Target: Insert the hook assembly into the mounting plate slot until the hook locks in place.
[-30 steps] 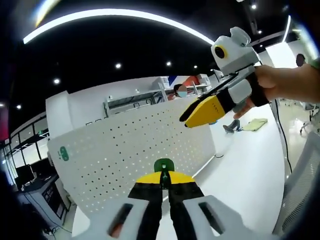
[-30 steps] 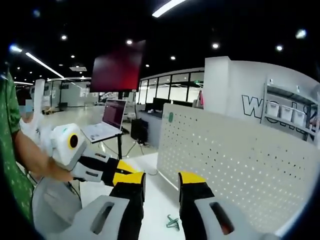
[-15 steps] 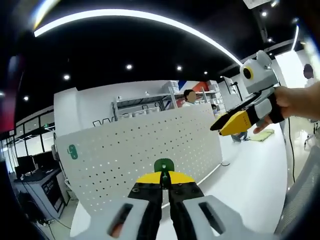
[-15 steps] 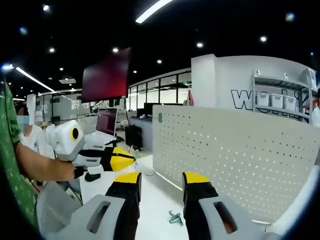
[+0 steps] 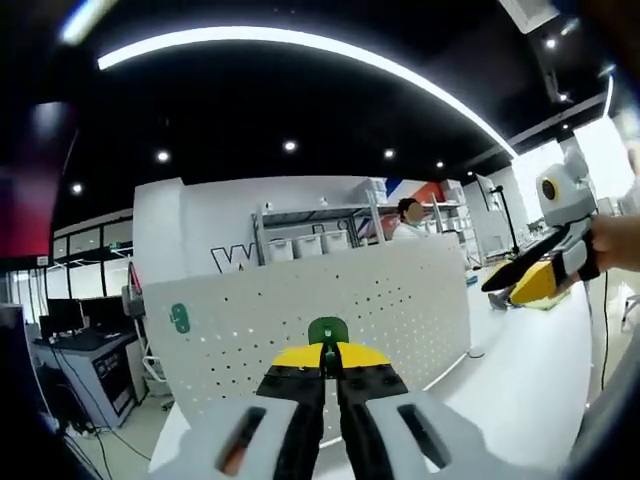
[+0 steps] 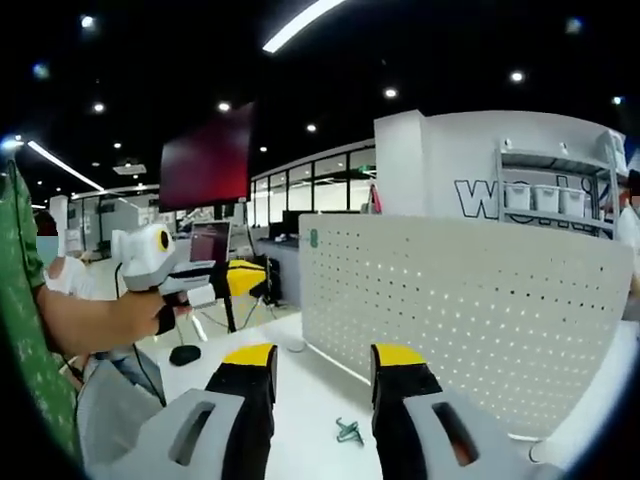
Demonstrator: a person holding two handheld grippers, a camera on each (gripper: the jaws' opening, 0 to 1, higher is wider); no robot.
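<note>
Hook gripped at the left gripper's tips, pegboard standing on the table ahead.

In the left gripper view, the left gripper (image 5: 327, 362) has its jaws clamped together on a green hook (image 5: 327, 331), whose rounded end sticks up past the tips, long axis along the jaws, toward the white pegboard (image 5: 330, 310). The right gripper (image 5: 527, 283) is well to the right of the pegboard. In the right gripper view, the right gripper (image 6: 324, 362) has its jaws spread apart; a second green hook (image 6: 349, 431) lies flat on the table (image 6: 300, 400) in front of the pegboard (image 6: 460, 310).
</note>
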